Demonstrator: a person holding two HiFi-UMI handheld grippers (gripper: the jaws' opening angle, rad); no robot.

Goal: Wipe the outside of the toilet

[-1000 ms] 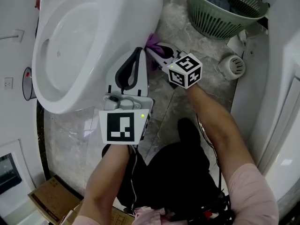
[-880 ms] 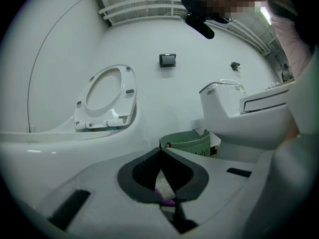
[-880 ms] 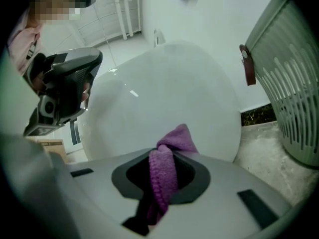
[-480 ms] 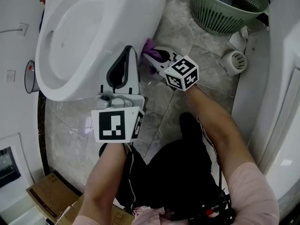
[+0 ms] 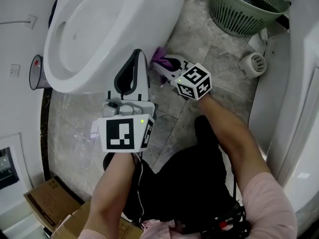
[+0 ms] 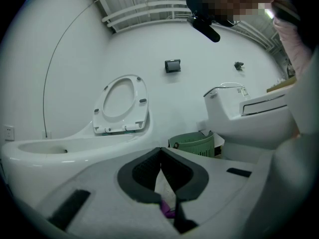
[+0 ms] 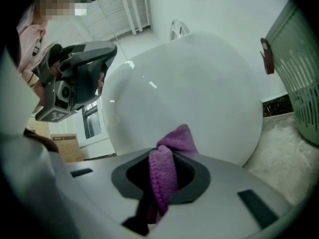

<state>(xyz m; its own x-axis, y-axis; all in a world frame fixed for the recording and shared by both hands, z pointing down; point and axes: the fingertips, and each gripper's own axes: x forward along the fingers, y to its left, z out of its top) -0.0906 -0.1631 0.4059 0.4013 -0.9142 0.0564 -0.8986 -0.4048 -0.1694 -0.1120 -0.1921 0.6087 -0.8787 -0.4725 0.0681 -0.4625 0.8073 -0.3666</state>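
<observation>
Bathroom interior: white toilet (image 5: 94,29) (its bowl uncovered) on grey stone-pattern floor tiles (image 5: 199,44), against a white wall (image 5: 15,44); green slatted basket (image 5: 244,9) and small waste bin (image 5: 36,73) nearby.

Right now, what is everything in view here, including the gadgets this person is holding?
toilet: one, white, upper left.
cloth: one, purple, by the toilet's outer side.
laundry basket: one, green, top right.
bin: one, dark with a red rim, left of the toilet.
cardboard boxes: two, brown, bottom left.
round device: one, white, on the floor at right.
left gripper: one, white, shut on nothing, near the toilet rim.
right gripper: one, white, shut on the cloth.
</observation>
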